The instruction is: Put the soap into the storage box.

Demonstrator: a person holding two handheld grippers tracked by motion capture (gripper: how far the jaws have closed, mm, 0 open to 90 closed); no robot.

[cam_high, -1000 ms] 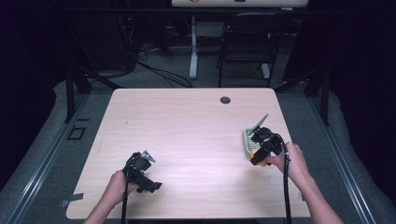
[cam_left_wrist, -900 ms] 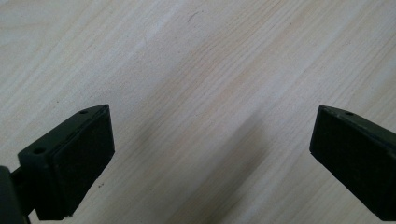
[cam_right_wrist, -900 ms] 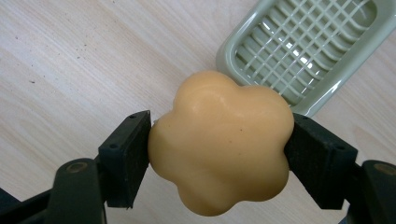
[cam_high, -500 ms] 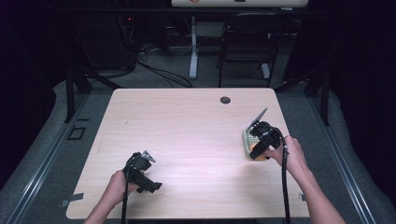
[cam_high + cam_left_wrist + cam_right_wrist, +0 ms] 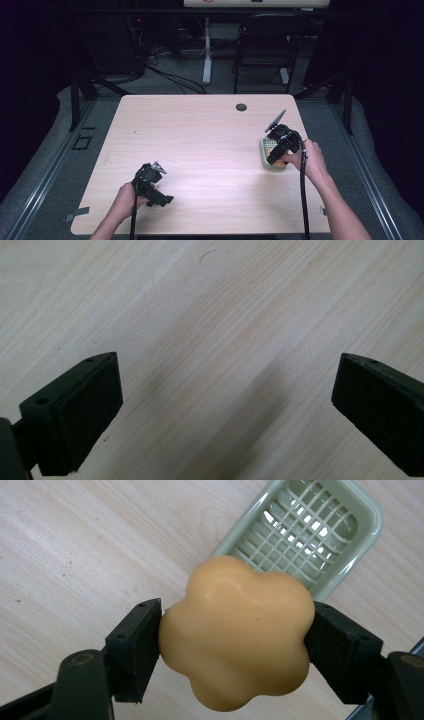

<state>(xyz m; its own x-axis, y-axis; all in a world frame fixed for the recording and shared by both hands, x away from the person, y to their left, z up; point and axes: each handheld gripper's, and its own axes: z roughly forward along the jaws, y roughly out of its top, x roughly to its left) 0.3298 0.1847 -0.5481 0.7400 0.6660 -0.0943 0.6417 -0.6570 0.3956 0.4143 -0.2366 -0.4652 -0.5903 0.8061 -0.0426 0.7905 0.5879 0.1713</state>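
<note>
- The right hand-held gripper (image 5: 235,640) is clenching a flower-shaped orange soap (image 5: 235,635) between its jaws, just above a green slotted soap dish (image 5: 300,532) at the right of the frame.
- The left hand-held gripper (image 5: 152,186) is resting released, jaws wide apart, over bare bench (image 5: 210,340) at the lower left of the high view.
</note>
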